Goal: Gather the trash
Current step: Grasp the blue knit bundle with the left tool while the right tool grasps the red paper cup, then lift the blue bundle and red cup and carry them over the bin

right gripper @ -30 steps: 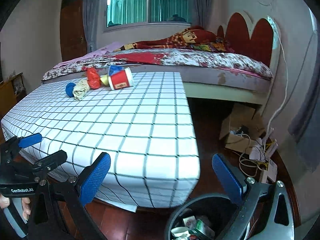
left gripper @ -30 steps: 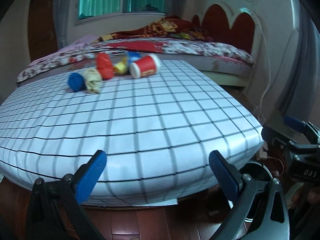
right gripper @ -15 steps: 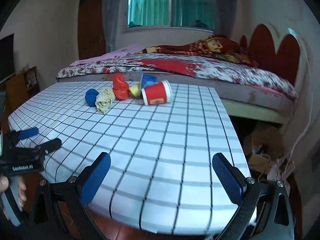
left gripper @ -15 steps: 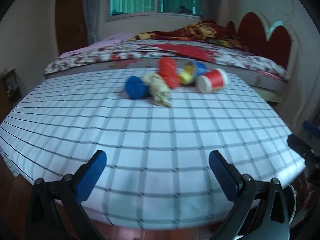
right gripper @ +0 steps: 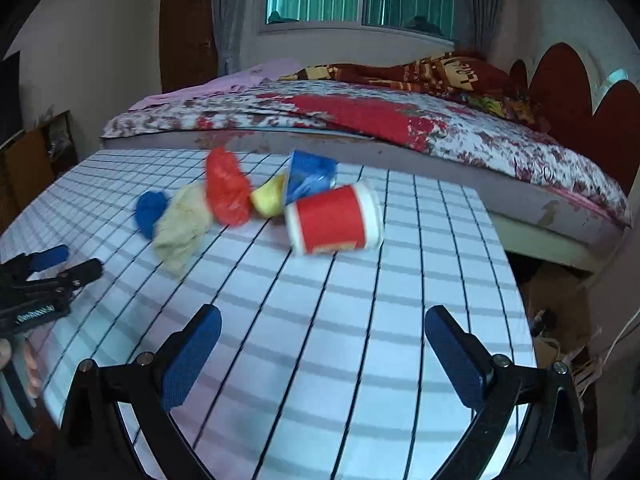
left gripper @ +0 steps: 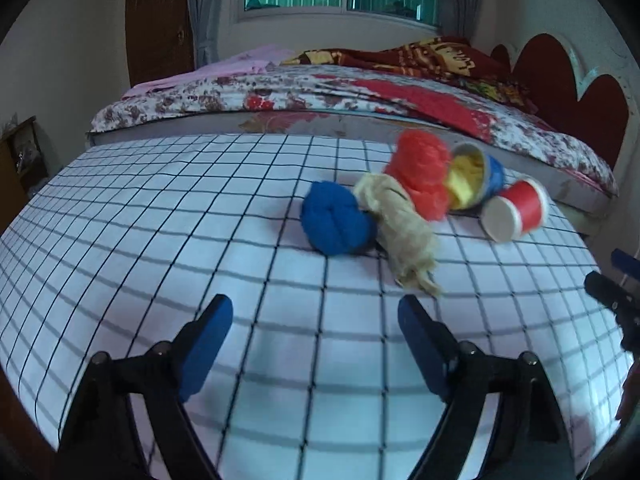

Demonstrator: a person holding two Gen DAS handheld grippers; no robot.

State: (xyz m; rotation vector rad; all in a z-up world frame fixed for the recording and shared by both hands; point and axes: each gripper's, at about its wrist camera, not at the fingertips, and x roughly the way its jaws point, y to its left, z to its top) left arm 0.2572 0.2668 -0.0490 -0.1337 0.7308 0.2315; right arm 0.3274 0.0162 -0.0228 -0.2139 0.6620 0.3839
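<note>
**Both grippers over the table, closer to the trash pile than before**

Change vs earlier frames: a second ago both cameras sat low off the table's near edge, with the floor and a bin showing under the right one. Now both look down onto the checked tablecloth (left gripper: pixel 160 240), the floor and bin have gone from view, and the trash cluster fills more of each picture. Some motion blur in both views.

Left gripper (left gripper: pixel 314 322): jaws spread, nothing between them, hovering over bare cloth just short of the blue wad (left gripper: pixel 336 224). Right gripper (right gripper: pixel 322 330): jaws spread wide, empty, lined up toward the red cup (right gripper: pixel 334 220), still well short of it.

Trash sits in one bunch on the far half of the table, near the bed (right gripper: pixel 480 144). In the right view, from left to right: blue wad (right gripper: pixel 150 208), beige crumpled paper (right gripper: pixel 182 226), red plastic wad (right gripper: pixel 226 192), yellow scrap (right gripper: pixel 270 198), blue cup (right gripper: pixel 310 174), red cup.

Orientation: the red cup lies on its side, long axis roughly across the right view; in the left view one round white end (left gripper: pixel 498 220) faces the camera. Blue cup (left gripper: pixel 478 178) also on its side, mouth toward the left camera, yellow scrap in it. Beige paper (left gripper: pixel 404 228) elongated, running from the red wad (left gripper: pixel 424 178) toward the camera.
</note>
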